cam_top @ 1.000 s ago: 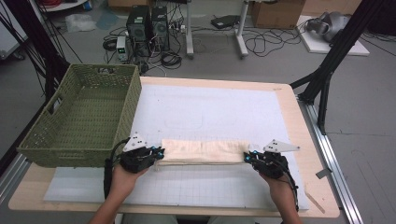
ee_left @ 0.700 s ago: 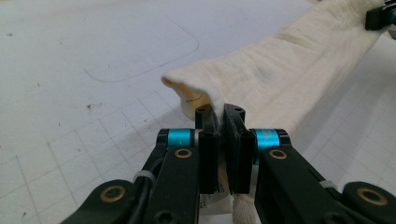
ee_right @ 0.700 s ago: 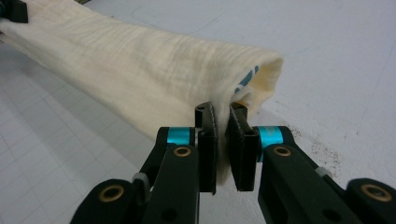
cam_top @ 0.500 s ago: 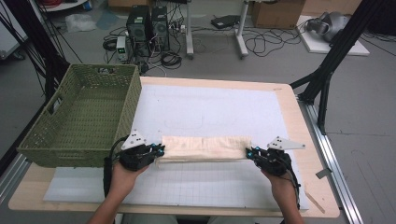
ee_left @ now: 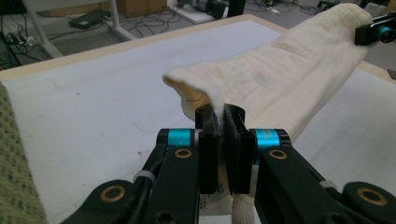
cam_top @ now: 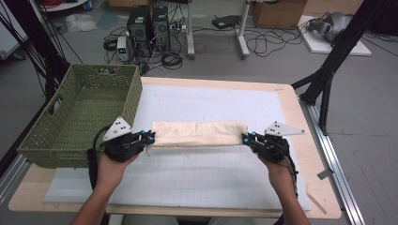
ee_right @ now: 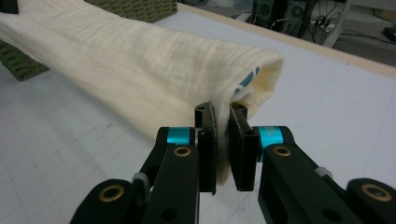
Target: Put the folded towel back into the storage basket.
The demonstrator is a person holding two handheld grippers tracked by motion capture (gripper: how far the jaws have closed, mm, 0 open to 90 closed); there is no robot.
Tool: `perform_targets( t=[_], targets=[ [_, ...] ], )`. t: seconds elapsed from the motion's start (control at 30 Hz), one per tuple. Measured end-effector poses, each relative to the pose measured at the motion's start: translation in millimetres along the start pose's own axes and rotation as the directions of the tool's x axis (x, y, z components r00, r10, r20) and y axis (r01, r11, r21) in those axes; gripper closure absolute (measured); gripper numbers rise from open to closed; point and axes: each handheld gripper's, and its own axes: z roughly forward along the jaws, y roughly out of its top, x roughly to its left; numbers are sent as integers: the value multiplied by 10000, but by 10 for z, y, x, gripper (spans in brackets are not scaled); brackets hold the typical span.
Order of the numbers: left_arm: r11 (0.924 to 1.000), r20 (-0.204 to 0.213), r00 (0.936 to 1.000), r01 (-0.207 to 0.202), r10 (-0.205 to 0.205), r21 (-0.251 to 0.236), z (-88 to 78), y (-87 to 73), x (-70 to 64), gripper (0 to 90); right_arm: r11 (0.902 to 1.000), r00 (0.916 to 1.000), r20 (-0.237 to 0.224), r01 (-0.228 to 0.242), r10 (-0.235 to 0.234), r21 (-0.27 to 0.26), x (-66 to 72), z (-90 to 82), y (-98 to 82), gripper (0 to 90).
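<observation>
Folded cream cloth (cam_top: 199,133) stretched left-right across mat centre, near side; L gripper (cam_top: 149,138) clamped on its left end, R gripper (cam_top: 246,138) clamped on right end; green basket (cam_top: 80,117) far left

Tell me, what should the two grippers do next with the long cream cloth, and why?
Probably carry it left toward the green woven basket. The left gripper and the right gripper are each shut on one end of the folded cream cloth, which hangs stretched between them above the white mat, and the basket stands open beside the left gripper.
</observation>
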Motion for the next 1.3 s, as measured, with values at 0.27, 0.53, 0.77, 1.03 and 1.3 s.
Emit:
perform_targets(
  t=[0.27, 0.53, 0.77, 1.03, 1.3],
  targets=[
    [9995, -484, 9987, 126, -139, -275, -188, 95, 113, 845, 9986, 9988, -95, 487, -489, -212, 36, 171, 332, 835],
    [9987, -862, 9961, 146, -188, -484, -356, 121, 221, 845, 9968, 9970, -369, 666, -683, -440, 73, 361, 524, 834],
    [9967, -1208, 9921, 260, -353, -774, -546, 136, 336, 845, 9927, 9927, -751, 880, -942, -822, 136, 516, 730, 834],
    [9936, -1716, 9836, 367, -548, -1070, -814, 141, 481, 845, 9856, 9839, -1225, 1146, -1299, -1247, 260, 754, 999, 834],
    [9901, -2288, 9705, 459, -757, -1329, -1076, 123, 635, 845, 9770, 9722, -1667, 1375, -1647, -1630, 415, 1019, 1288, 834]
  ],
)
